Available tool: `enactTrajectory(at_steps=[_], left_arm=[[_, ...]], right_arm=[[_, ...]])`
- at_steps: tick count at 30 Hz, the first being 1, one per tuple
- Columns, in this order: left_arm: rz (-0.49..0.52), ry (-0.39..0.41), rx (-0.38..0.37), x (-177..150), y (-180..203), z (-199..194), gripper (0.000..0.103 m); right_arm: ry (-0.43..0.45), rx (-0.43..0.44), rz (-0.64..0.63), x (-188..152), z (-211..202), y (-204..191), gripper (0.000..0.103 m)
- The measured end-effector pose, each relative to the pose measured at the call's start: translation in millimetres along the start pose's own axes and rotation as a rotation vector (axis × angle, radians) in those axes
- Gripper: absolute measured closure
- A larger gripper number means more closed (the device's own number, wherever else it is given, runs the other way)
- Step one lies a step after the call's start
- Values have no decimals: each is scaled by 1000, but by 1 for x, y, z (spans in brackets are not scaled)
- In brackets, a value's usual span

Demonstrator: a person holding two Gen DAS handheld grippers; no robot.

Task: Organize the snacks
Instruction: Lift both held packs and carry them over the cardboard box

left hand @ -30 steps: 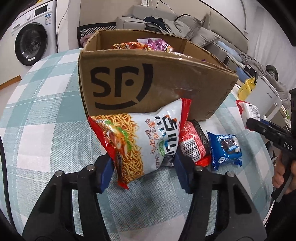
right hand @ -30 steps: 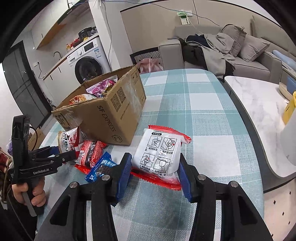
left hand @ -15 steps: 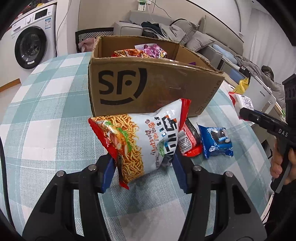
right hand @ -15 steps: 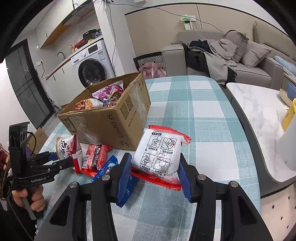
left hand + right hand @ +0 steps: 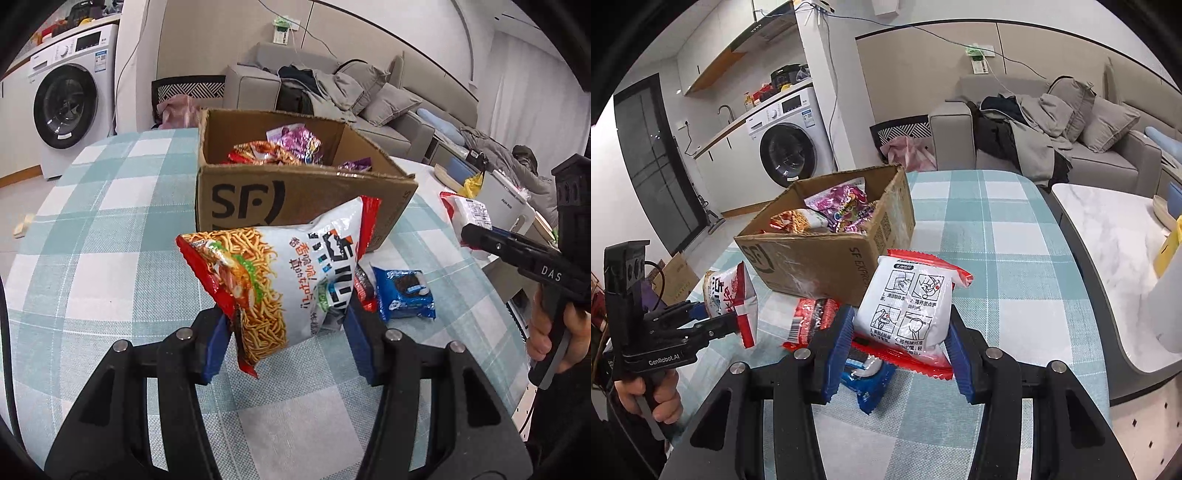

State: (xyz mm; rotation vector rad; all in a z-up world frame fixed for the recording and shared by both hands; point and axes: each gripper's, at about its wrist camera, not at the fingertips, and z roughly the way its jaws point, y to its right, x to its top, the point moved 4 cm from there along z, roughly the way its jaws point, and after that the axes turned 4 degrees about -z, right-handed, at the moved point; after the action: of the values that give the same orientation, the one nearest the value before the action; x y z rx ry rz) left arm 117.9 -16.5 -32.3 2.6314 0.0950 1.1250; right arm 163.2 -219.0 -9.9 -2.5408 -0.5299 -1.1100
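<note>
Pinching noodle bag (image 5: 291,280) in left gripper (image 5: 286,345), near box (image 5: 295,199).

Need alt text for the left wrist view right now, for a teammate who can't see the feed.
The left gripper holds a noodle snack bag lifted in front of an open SF cardboard box with snacks inside, on a checked tablecloth. A blue cookie pack lies to the right; the right gripper holds a white packet.
</note>
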Motion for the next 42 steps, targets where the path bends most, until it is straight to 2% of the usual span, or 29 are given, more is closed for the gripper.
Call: enactTrajectory(at_steps=[26, 42], left_arm=[[-18, 112, -12, 49, 7, -49, 50], [-10, 125, 13, 89, 12, -44, 50]], right_arm=[[54, 80, -64, 37, -13, -52, 54], [64, 140, -81, 65, 9, -66, 54]])
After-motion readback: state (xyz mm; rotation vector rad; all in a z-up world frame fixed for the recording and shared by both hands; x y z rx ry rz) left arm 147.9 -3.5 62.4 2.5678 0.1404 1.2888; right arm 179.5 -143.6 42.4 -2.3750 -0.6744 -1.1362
